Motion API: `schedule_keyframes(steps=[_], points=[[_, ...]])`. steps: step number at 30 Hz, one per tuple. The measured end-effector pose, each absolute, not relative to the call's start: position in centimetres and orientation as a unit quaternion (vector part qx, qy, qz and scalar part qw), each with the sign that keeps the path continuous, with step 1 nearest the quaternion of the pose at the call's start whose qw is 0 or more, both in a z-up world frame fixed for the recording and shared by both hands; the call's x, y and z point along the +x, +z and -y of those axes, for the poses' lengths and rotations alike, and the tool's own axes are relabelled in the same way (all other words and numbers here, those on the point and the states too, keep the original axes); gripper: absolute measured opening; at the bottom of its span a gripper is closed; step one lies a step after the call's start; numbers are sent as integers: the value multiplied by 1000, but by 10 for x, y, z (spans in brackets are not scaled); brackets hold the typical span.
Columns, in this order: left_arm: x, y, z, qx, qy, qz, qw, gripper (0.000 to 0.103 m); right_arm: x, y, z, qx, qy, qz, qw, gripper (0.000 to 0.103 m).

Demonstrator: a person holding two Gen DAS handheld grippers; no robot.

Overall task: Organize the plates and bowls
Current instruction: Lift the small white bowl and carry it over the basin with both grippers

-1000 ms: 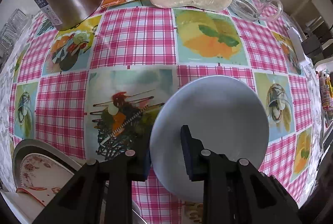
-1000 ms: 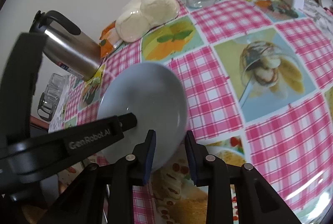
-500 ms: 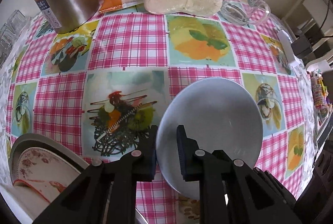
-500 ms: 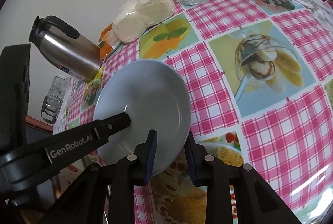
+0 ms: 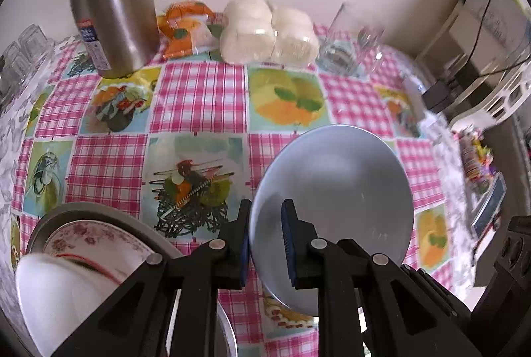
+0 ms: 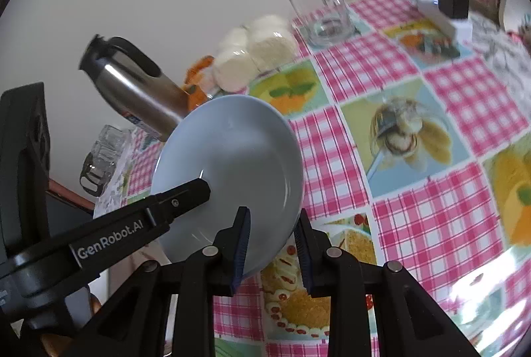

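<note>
Steel flask [image 5: 113,5] standing far left at the back of the checked tablecloth [image 5: 199,101], black handle up. Lower left: floral plate [image 5: 93,240] nested in a grey rimmed dish [image 5: 99,211], with a white bowl [image 5: 56,294] on top, blurred, exact seating unclear. Orange packet [image 5: 182,28] and wrapped white buns [image 5: 265,31] along the wall, touching each other; glass mug [image 5: 351,44] just beside the buns.

Centre right: pale blue plate [image 5: 335,201], held tilted above the cloth, clear of the table. Left gripper [image 5: 264,244] pinching the plate's near-left rim, one pad under, one on the face. Right gripper [image 6: 271,244] astride the opposite rim, pads either side; jaws a little wider than the rim, contact on the right pad not certain, likely loose or just closing.

From the right wrist view: left gripper's finger [image 6: 179,201] lying across the plate's face [image 6: 232,164]. Flask [image 6: 132,91] behind, mug [image 6: 322,8] upright, white adapter block [image 6: 444,15] far right at the table edge.
</note>
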State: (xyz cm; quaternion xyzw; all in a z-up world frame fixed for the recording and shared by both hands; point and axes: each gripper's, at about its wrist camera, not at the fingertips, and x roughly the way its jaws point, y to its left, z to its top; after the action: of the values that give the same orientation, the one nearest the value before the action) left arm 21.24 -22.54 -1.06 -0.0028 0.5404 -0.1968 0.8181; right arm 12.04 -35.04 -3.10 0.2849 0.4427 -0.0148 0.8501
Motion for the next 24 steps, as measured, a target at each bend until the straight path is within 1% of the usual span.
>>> schedule_keyframes(steps=[10, 24], points=[[192, 23, 199, -43, -208, -503, 838, 18, 102, 20, 327, 251, -2, -414, 875, 29], [156, 66, 137, -64, -210, -436, 872, 18, 77, 69, 276, 228, 31, -381, 896, 29]])
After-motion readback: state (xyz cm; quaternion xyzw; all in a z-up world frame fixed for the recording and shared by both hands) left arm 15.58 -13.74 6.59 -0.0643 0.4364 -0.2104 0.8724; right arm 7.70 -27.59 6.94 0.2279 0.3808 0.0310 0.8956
